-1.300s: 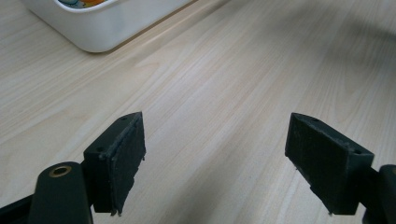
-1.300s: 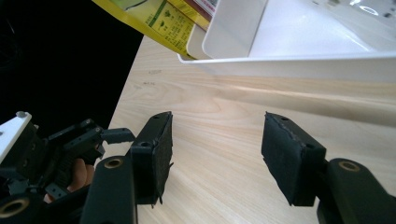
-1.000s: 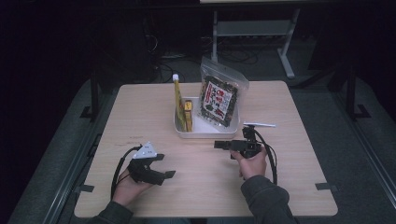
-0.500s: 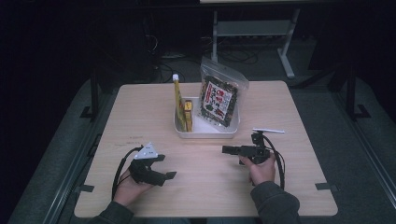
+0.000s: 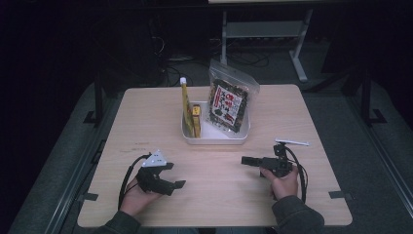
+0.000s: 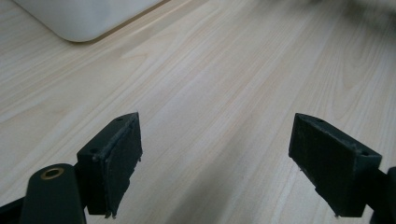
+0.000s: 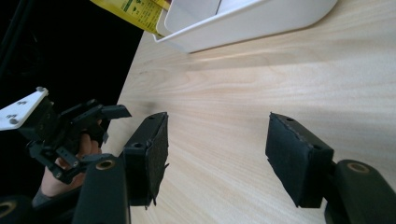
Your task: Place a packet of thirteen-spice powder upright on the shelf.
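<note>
Both grippers empty, parked short of the white bin [image 5: 215, 138]
I keep the left gripper [image 5: 168, 176] wide and the right gripper [image 5: 247, 160] wide too — its jaws just opening, nothing between — ready to reach in.

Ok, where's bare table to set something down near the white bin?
Bare wood runs between the white bin and both grippers, left gripper and right gripper, both open and empty. Both back corners are free too. The bin is crowded: snack bag, yellow tube, small yellow box.
</note>
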The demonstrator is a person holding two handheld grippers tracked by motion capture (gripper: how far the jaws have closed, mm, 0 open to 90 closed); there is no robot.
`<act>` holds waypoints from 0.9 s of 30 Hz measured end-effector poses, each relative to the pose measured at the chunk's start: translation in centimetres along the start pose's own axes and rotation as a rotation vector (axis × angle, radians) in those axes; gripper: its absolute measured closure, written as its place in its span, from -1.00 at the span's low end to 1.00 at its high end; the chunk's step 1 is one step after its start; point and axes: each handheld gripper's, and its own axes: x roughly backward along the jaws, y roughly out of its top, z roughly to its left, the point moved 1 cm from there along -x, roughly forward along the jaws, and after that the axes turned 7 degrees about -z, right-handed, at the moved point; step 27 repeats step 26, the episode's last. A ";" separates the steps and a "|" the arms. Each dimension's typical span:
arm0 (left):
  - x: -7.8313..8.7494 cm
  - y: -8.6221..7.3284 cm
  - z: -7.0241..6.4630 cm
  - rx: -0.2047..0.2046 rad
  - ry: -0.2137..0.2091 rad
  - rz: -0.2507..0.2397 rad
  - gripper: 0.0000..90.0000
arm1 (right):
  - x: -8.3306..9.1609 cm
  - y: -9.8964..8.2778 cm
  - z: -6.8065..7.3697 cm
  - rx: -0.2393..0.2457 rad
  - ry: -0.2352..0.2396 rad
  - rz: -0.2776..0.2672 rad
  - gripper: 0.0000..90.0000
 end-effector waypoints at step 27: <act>-0.6 -0.3 -0.4 0.013 0.009 0.008 -0.64 | 3.8 -3.9 -0.9 0.161 0.138 0.003 -0.35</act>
